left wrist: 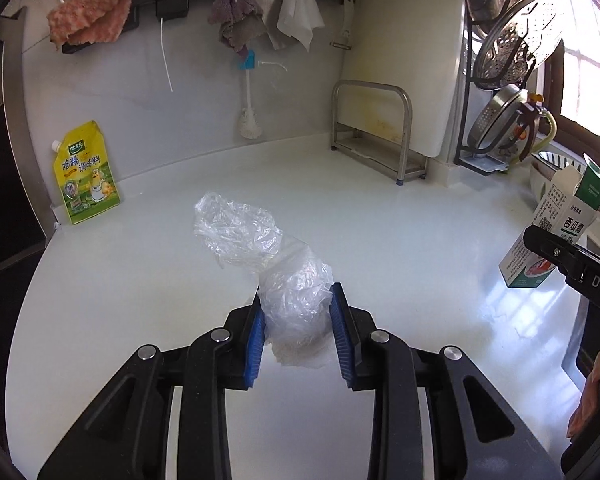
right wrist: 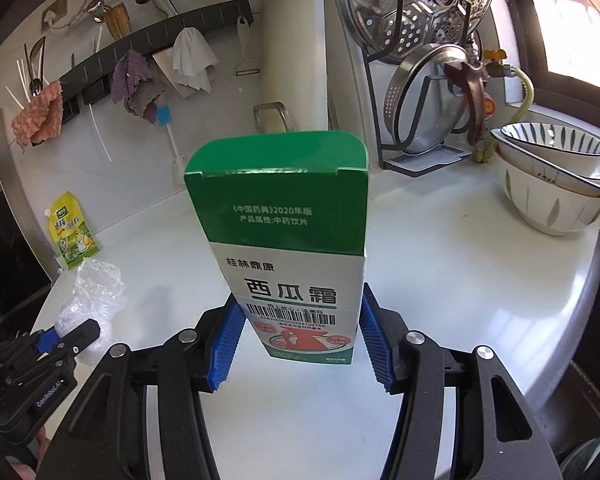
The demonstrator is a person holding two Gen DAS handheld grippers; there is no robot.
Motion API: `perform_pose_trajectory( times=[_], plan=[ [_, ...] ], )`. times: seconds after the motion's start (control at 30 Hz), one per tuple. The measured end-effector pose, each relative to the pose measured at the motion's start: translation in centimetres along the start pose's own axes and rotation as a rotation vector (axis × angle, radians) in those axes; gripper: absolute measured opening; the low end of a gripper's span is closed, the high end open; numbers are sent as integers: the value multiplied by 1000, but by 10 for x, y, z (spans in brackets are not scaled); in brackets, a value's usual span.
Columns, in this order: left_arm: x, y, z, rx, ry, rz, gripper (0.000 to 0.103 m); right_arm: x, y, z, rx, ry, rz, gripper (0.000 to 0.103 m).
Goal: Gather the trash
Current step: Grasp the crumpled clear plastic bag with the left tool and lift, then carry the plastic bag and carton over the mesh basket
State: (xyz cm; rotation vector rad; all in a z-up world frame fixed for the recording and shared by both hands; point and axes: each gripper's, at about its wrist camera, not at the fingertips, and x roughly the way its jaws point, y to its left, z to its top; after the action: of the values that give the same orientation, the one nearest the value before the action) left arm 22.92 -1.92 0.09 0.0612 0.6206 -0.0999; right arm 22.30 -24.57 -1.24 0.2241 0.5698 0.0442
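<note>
A: Clear crinkled plastic wrap (left wrist: 267, 256) sits between the blue pads (left wrist: 255, 344) of the left gripper (left wrist: 297, 332). Both pads press its near lump; the rest of the film trails forward and left of the tips over the white counter (left wrist: 139, 280).

B: Pose?

A: Left gripper is low, fingers running nearly along the counter, pitched slightly down. Jaws narrow, clamped on the wrap.

B: Right side?

A: Right gripper (right wrist: 297, 340) has the green-and-white carton (right wrist: 291, 248) standing between its fingers, top flap open. Jaws mid-width. The left pad (right wrist: 223, 344) meets the carton's lower edge; the right pad shows a thin gap, so I cannot tell if it grips. Carton base looks just above the counter, contact unclear.

B: Relative layout?

A: From the left wrist view, the right gripper and carton are far right of the left tool, the person's hand (left wrist: 592, 392) behind it. Yellow seasoning pouch (left wrist: 85, 176) leans on the wall ahead-left. Stacked bowls (right wrist: 556, 184) sit ahead-right of the right gripper.
</note>
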Motion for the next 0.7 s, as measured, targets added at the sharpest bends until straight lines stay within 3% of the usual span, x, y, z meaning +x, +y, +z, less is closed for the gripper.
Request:
perform_pose_trajectory(
  times=[0.4, 0.7],
  plan=[
    [-104, 1, -66, 30, -21, -51, 30, -143, -1, -101, 56, 12, -60, 53],
    [-158, -12, -113, 53, -22, -104, 30, -206, 24, -171, 41, 31, -60, 53]
  ],
)
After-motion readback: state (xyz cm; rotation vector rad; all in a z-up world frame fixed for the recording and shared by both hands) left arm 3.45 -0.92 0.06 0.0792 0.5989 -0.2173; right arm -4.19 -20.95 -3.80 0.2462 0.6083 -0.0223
